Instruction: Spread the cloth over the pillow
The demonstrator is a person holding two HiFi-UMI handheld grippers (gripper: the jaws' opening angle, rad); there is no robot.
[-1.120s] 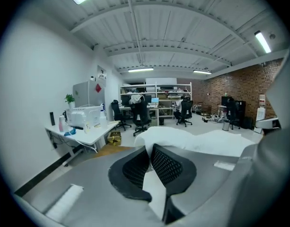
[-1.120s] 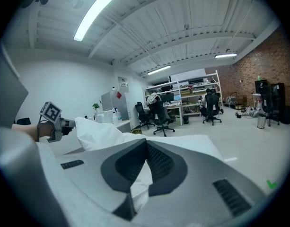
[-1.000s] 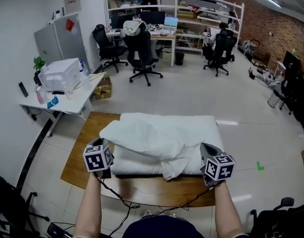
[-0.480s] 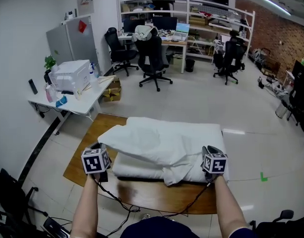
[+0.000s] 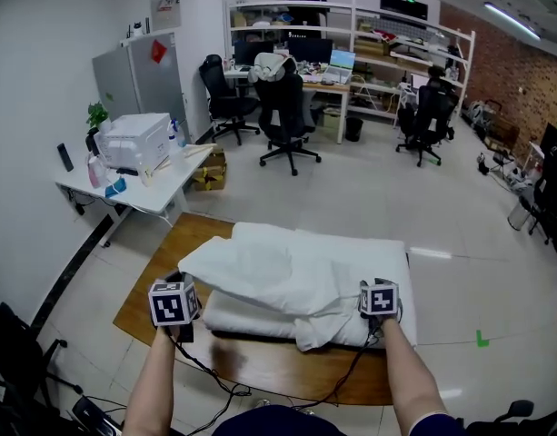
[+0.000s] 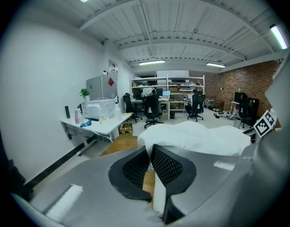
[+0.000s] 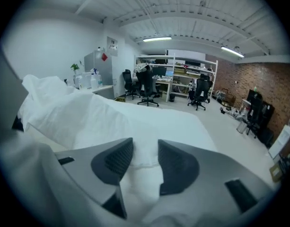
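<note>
A white cloth (image 5: 287,275) lies rumpled over a white pillow (image 5: 234,312) on a wooden table (image 5: 260,363). My left gripper (image 5: 185,296) is at the pillow's front left corner. In the left gripper view this gripper (image 6: 150,150) is shut on a strip of the cloth (image 6: 197,136). My right gripper (image 5: 376,289) rests at the front right corner. Its jaws have just been opening. In the right gripper view it (image 7: 145,148) stands open, with a fold of the cloth (image 7: 88,117) loose between the pads.
A white side table (image 5: 160,198) with a printer (image 5: 133,139) stands at the left. Office chairs (image 5: 283,116) and desks fill the back of the room. Cables (image 5: 214,375) trail from both grippers over the table's front edge.
The right gripper has dropped onto the pillow's front right corner, and its jaws have opened off the cloth. The left gripper has barely moved and stays shut on the cloth.
</note>
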